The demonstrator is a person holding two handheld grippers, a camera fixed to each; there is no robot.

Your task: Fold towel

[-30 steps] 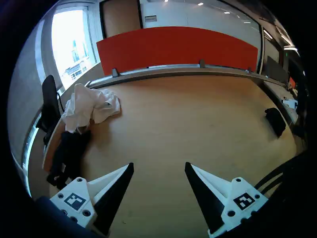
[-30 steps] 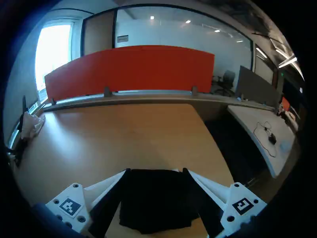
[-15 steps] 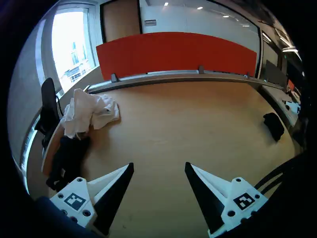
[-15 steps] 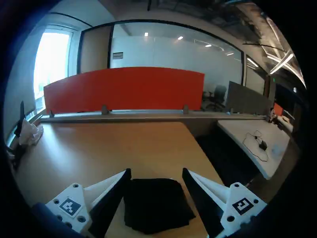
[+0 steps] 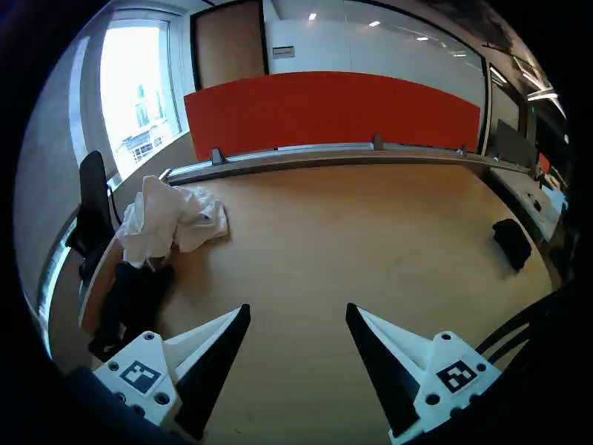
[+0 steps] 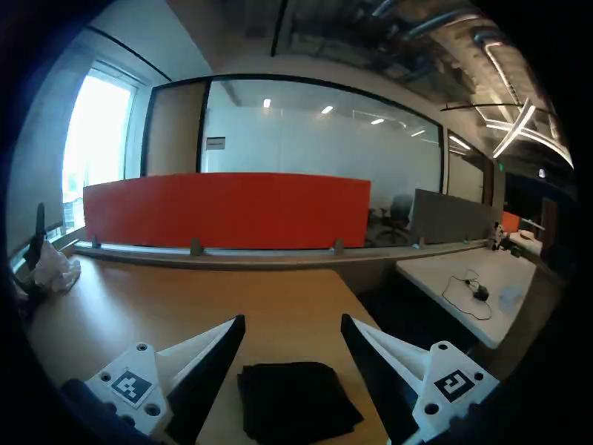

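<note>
A folded black towel lies flat on the wooden desk just below and between the spread fingers of my right gripper, which is open and not touching it. The same black towel shows small at the desk's right edge in the left gripper view. My left gripper hangs open over bare desk with nothing between its fingers. A crumpled pile of white towels sits at the desk's far left, with a dark cloth draped over the left edge below it. The white pile also appears far left in the right gripper view.
A red divider panel on a metal rail closes off the back of the desk. A black office chair stands by the window at left. A second white desk with a cable lies to the right, across a gap.
The right gripper has pulled back and tilted upward, leaving the black towel lying lower in its view and outside the fingers. The left gripper has barely shifted.
</note>
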